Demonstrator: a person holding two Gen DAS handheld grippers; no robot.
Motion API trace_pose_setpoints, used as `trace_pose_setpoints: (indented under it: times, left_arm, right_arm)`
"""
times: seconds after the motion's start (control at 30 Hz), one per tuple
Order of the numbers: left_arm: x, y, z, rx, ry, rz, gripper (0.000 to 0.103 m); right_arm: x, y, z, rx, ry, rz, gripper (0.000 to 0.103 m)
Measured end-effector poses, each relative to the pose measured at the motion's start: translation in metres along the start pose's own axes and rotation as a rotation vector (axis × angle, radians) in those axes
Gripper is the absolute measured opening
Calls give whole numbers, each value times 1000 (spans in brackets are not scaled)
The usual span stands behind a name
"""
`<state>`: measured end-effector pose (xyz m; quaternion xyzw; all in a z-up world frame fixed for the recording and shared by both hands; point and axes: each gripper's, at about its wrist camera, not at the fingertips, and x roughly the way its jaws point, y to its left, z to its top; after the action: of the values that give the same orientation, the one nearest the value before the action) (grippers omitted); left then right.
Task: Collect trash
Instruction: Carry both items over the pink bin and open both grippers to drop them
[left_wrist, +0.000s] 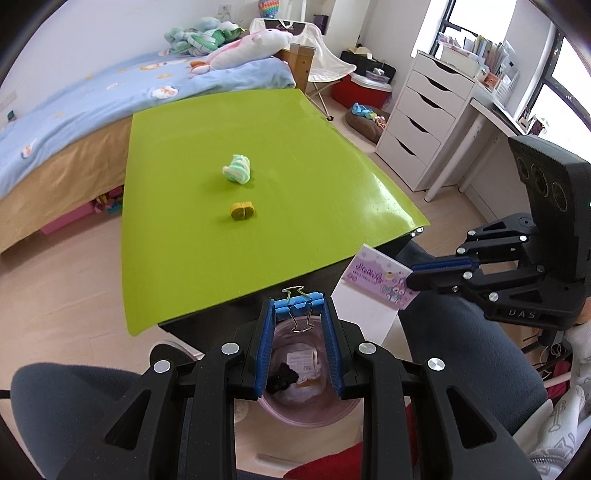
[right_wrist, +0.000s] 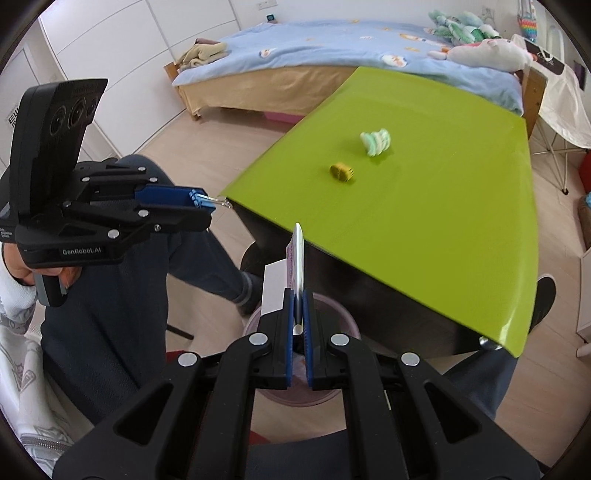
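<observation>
Green worktop (left_wrist: 295, 221) carries two scraps. Left tongs (left_wrist: 300, 306) grip a blue binder clip (left_wrist: 299, 302) above the pink bin (left_wrist: 306, 406). Right tongs (right_wrist: 298, 295) pinch a card (right_wrist: 297, 254).

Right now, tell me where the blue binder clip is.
The blue binder clip is clamped at the tips of the left claw, hanging over the pink trash bin just off the green table's near edge.

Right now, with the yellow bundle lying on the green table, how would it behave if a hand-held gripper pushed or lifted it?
The yellow bundle looks small, so probably light. Its rounded ends suggest it might roll or skid on the glossy green table. It seems banded and layered, so likely slightly squashy rather than fragile.
</observation>
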<state>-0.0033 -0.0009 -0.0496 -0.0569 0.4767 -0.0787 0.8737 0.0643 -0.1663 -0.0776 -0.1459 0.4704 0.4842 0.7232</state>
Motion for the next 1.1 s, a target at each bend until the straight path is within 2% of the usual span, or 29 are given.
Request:
trace_pose_setpoints:
  times: [0.17, 0.2, 0.23, 0.33, 0.6, 0.93, 0.97, 1.0, 1.1]
  left_arm:
    - [-5, 2, -2, 0, -6, -4, 26]
    - [-5, 2, -2, 0, -6, -4, 26]
    - [-6, 2, -2, 2, -4, -4, 26]
    - [-6, 1, -2, 8, 0, -8, 26]
    - [-1, -13, -6, 61, 40, -56, 26]
    - [3, -29, -7, 116, 71, -95, 27]
    - [4, -30, -7, 116, 76, -100, 35]
    - [6, -30, -7, 114, 80, -100, 56]
    - [9, -27, -7, 90, 73, -104, 81]
  right_arm:
    - [11, 0, -4, 2, 32, 20, 11]
    - [12, -1, -4, 7, 37, 19, 28]
    - [13, -2, -5, 16, 36, 19, 54]
    - [8, -4, -6, 37, 7, 37, 89]
    - [-7, -7, -6, 69, -14, -11, 95]
    - [-29, -19, -13, 123, -46, -64, 96]
    - [-31, -21, -14, 129, -50, -64, 96]
    - [-32, -22, -14, 136, -54, -62, 96]
    - [-34, -26, -15, 150, -59, -67, 97]
